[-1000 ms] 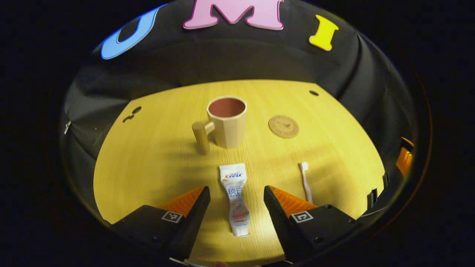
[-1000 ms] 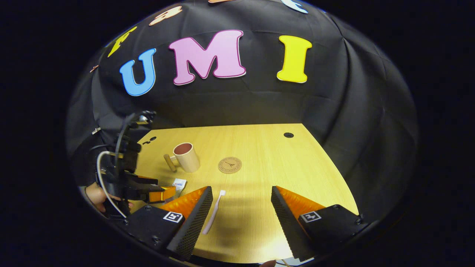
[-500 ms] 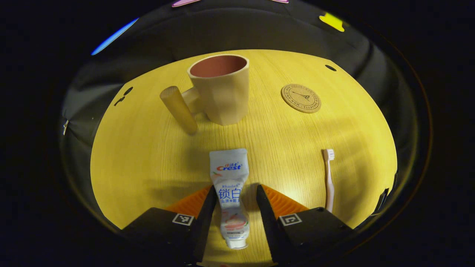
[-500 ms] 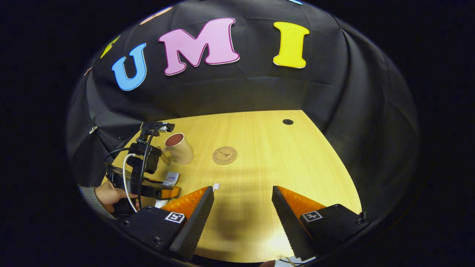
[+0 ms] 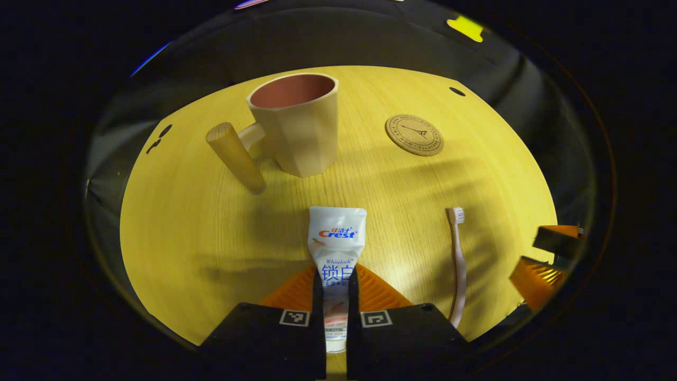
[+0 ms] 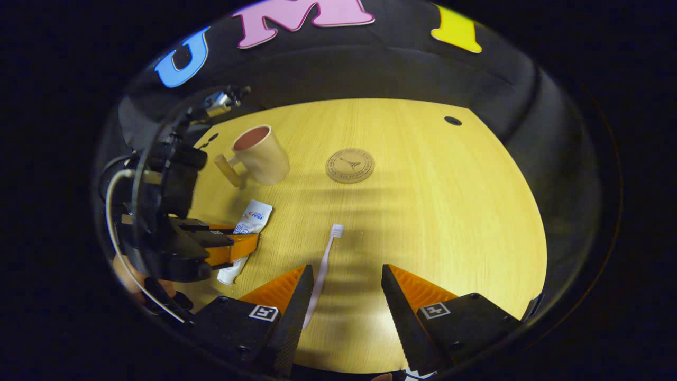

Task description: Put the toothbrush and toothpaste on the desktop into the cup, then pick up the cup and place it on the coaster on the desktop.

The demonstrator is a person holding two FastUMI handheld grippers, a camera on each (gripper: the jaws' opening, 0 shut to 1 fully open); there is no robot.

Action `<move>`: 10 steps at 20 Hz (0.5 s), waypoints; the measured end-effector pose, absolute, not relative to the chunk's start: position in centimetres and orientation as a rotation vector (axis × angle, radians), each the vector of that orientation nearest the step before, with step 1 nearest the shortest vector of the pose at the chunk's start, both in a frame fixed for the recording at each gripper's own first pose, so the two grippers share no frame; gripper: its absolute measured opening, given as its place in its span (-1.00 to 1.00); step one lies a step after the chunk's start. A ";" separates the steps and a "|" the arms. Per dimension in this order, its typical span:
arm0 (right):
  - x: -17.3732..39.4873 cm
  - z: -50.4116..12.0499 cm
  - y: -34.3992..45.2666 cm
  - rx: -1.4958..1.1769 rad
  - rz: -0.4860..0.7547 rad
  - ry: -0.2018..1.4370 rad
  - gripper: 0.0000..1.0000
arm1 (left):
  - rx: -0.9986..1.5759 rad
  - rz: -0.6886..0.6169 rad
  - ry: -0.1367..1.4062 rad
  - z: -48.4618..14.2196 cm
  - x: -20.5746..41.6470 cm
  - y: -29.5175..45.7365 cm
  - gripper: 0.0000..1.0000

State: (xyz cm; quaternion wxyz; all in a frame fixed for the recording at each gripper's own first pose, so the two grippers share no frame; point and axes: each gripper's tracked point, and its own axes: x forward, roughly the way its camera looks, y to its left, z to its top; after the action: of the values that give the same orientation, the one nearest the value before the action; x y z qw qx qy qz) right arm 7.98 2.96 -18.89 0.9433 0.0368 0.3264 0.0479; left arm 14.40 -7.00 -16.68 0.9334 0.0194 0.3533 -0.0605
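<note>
On the desktop: white toothpaste tube (image 5: 337, 248) lies lengthwise between left gripper (image 5: 335, 296) fingers; clamped
Ahead: beige faceted cup (image 5: 296, 129); upright
Right gripper (image 6: 346, 288): spread; pink toothbrush (image 6: 322, 267) beside its left finger

warm light falls on the desk (image 5: 211, 238), brightest at its near edge. soft striped shadows cross it. edges bend and darken; both views sharp.

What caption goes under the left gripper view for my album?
Left gripper shut on the toothpaste, cup ahead, toothbrush lying alongside.
</note>
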 end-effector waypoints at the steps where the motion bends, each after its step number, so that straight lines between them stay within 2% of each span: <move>1: 8.5 -19.7 3.5 0.062 0.102 0.694 0.62 | 0.008 -0.149 0.706 -16.0 13.5 -6.8 -0.62; 5: 9.1 -21.8 4.8 0.065 0.090 0.764 0.53 | -0.103 -0.209 0.536 -11.5 10.4 -4.8 -0.65; 6: 9.3 -22.0 5.0 0.062 0.083 0.774 0.72 | -0.122 -0.208 0.505 -10.6 9.4 -3.9 -0.65; 7: 9.2 -22.2 5.0 0.059 0.076 0.784 0.48 | -0.136 -0.203 0.481 -10.2 8.5 -2.9 -0.65; 10: 9.4 -22.9 5.3 0.055 0.055 0.821 0.43 | -0.159 -0.186 0.438 -9.0 5.9 -0.8 -0.65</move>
State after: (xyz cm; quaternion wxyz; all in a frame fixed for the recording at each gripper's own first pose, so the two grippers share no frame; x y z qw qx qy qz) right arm 9.44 5.27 -22.86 0.9162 0.0267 0.3990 0.0269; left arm 5.88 -0.77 -9.04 0.9687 -0.0789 0.2166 -0.0922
